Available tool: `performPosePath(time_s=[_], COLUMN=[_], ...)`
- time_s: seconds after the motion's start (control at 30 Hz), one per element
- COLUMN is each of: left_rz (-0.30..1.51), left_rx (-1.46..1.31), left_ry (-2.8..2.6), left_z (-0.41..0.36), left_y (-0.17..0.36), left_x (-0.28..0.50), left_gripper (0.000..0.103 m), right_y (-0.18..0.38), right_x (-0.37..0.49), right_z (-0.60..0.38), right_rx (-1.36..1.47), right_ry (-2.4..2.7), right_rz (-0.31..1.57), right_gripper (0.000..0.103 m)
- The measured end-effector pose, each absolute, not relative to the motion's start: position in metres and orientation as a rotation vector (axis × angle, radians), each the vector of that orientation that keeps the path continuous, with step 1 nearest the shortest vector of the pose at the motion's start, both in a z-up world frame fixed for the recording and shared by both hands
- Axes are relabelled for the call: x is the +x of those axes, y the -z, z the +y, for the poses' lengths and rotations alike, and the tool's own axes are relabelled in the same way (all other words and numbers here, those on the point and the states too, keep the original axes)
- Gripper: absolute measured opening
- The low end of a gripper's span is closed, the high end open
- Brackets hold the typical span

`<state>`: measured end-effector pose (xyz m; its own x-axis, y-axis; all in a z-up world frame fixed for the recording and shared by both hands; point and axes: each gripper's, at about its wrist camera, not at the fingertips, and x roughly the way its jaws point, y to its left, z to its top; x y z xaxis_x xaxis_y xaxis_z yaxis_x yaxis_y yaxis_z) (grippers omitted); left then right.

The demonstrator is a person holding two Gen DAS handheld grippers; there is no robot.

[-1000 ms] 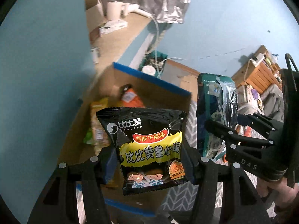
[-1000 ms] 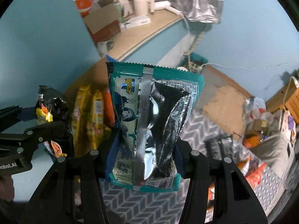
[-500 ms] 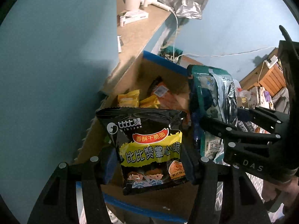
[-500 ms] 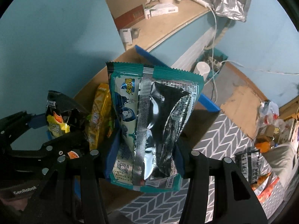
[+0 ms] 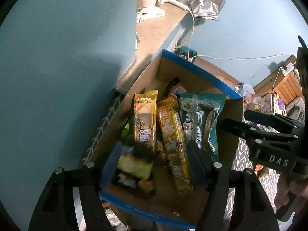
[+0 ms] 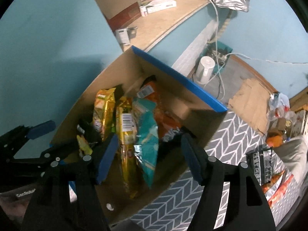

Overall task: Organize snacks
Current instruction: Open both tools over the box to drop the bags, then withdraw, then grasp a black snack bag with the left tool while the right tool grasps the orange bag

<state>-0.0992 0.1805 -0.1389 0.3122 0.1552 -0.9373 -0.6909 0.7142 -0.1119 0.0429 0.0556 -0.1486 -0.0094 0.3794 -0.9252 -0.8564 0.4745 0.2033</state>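
Both claws, left claw [image 5: 154, 165] and right claw [image 6: 149, 157], have just been opening and are gaping empty; black packet [image 5: 137, 168] and teal packet [image 6: 147, 140] are now lying in the cardboard box [image 5: 200, 71] mid-frame, so both are stowed.

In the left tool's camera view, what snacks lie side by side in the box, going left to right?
Gold wafer pack → gold nut bar → teal packet, all inside the cardboard box.
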Motion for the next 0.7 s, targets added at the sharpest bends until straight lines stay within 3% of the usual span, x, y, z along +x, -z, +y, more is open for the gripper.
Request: performPosePath(time_s=[0.7], left_rz=[1.113], left_rx=[-0.537], left_ry=[-0.400], left_z=[0.111], left_y=[0.107], left_x=[-0.025], left_gripper=[0.072], right_y=[0.118], right_x=[0.128], right_z=[-0.072], right_rx=[-0.330], right_ry=[-0.774], right_rz=[1.243], right_gripper=[0.075])
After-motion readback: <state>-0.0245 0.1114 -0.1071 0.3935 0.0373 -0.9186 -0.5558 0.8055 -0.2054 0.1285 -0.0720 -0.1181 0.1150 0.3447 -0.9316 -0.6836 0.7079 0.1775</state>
